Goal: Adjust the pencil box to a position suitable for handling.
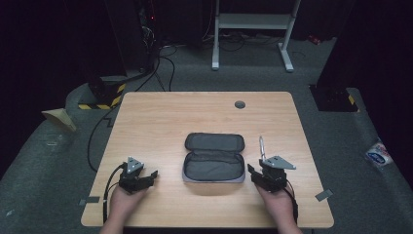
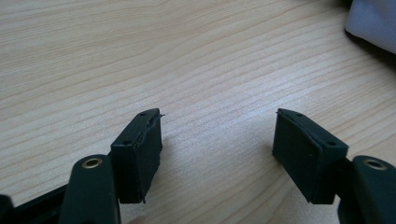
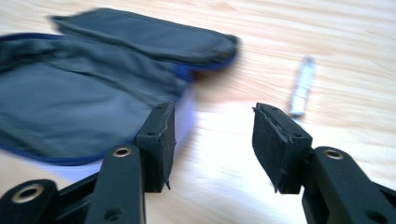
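While both grippers, left (image 1: pixel 152 176) and right (image 1: pixel 252 171), rest released on wooden table (image 1: pixel 160 117), unzipped pouch (image 1: pixel 213 157) lies between; dark room.

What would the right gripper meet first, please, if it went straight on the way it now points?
Probably bare table: the right gripper is open and aims between the open pencil case and the pen. Neither lies squarely in its line, though blur leaves depth uncertain.

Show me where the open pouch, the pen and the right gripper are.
open pouch (image 1: pixel 213 165), high view, on the dark lining of its lower half.
pen (image 1: pixel 262 147), high view, on the middle of its barrel.
right gripper (image 3: pixel 214 135), right gripper view, midway between its fingertips.
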Motion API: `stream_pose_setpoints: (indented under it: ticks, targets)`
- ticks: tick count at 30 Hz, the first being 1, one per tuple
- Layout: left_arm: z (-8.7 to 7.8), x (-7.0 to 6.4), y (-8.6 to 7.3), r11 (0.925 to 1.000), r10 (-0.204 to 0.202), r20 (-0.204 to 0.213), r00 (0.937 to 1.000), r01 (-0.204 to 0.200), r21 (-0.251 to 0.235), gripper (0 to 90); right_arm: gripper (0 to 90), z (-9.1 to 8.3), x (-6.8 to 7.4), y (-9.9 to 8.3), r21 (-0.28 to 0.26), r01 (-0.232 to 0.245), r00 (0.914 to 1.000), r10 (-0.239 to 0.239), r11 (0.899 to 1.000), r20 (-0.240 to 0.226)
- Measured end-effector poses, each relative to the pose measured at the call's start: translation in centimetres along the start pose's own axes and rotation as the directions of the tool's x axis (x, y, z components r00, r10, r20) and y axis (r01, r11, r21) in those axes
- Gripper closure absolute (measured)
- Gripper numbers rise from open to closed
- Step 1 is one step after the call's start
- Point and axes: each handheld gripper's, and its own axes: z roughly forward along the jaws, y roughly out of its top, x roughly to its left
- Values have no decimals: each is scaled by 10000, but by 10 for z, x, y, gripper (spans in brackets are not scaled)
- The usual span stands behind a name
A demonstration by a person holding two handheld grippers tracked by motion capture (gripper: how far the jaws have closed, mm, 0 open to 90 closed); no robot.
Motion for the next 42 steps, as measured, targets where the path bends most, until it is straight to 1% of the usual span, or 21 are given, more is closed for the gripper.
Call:
stream_pose_setpoints:
  ticks: [2,4,5,7,10,13,14,16,20,22,23,25,28,29,32,33,35,37,39,42]
  targets:
    - [0,0,0,10000,5,-2,10000,-5,1,329,499,4,-12,-2,90,-104,9996,102,9999,278]
    - [0,0,0,10000,4,-4,10000,-4,0,328,509,9,-23,-4,316,-206,9979,186,9993,627]
    - [0,0,0,10000,5,-3,10000,-5,1,329,516,12,-28,-5,416,-293,9970,263,9987,722]
    - [0,0,0,10000,0,-9,10000,0,0,328,525,16,-37,-6,556,-441,9953,391,9975,882]
    - [0,0,0,10000,-7,-8,10000,7,0,329,537,22,-47,-5,637,-512,9931,441,9967,1089]
    - [0,0,0,10000,-5,-8,10000,5,2,329,544,28,-54,-4,714,-720,9908,630,9948,1201]
    - [0,0,0,10000,-6,-7,10000,6,1,328,547,30,-54,-4,825,-806,9901,703,9933,1212]
    - [0,0,0,10000,-16,-7,10000,16,4,328,551,35,-57,-2,906,-660,9908,545,9937,1241]
    - [0,0,0,10000,-8,-20,10000,8,2,329,563,43,-59,3,987,-710,9910,589,9926,1204]
    - [0,0,0,10000,-13,-18,10000,13,-1,329,563,47,-60,6,1111,-808,9915,685,9905,1110]
    - [0,0,0,10000,-10,-15,10000,10,0,329,562,49,-60,7,1189,-956,9910,832,9883,1052]
    - [0,0,0,10000,-6,2,10000,6,-2,329,554,51,-61,9,1174,-1045,9908,932,9876,980]
    - [0,0,0,10000,50,-3,10000,-50,7,329,542,57,-59,14,1345,-993,9906,852,9859,1071]
    - [0,0,0,10000,2,26,10000,-2,2,329,540,60,-59,16,1447,-981,9900,817,9846,1152]
    - [0,0,0,10000,15,45,10000,-15,2,329,535,63,-58,20,1513,-949,9880,745,9839,1354]
    - [0,0,0,10000,16,46,10000,-16,2,329,534,64,-58,21,1501,-841,9879,628,9851,1418]
    - [0,0,0,10000,19,44,10000,-19,2,329,533,67,-58,23,1591,-863,9863,619,9835,1528]
    - [0,0,0,10000,15,34,10000,-15,-2,329,530,71,-60,23,1695,-721,9864,451,9829,1578]
    - [0,0,0,10000,18,35,10000,-18,2,329,529,74,-62,24,1827,-857,9850,557,9794,1630]
    - [0,0,0,10000,19,42,10000,-19,0,329,530,78,-63,24,1827,-856,9853,560,9794,1614]
